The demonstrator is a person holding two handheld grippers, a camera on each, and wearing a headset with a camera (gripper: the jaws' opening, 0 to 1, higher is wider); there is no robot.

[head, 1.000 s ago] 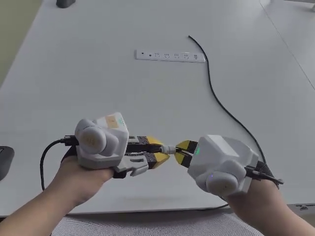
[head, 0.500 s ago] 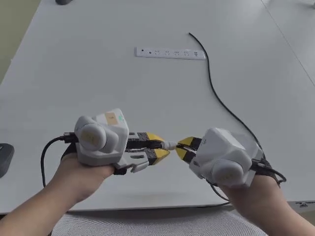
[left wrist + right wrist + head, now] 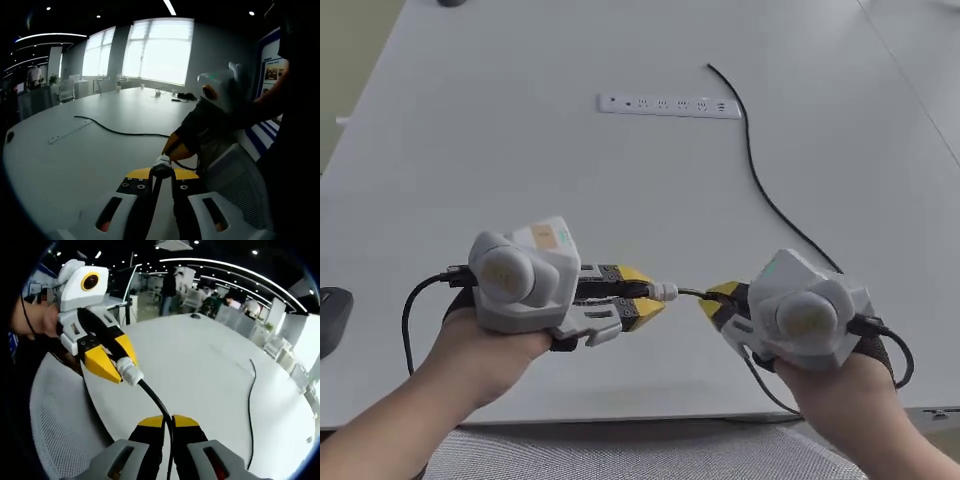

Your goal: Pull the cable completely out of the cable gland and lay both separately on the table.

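Now my left gripper (image 3: 162,175) clenches the hard cable gland (image 3: 131,374), my right gripper (image 3: 168,421) the likely limp, slippery cable (image 3: 155,399) just beside it.

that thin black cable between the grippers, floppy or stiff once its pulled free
Probably flexible: the thin black cable curves gently from the small white cable gland to the right gripper. Likely light: the short span barely sags.

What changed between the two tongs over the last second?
The right tongs, shut on the cable, pulled away to the right, baring a stretch of black cable outside the cable gland. The left tongs kept their grip on it; the power strip stayed put.
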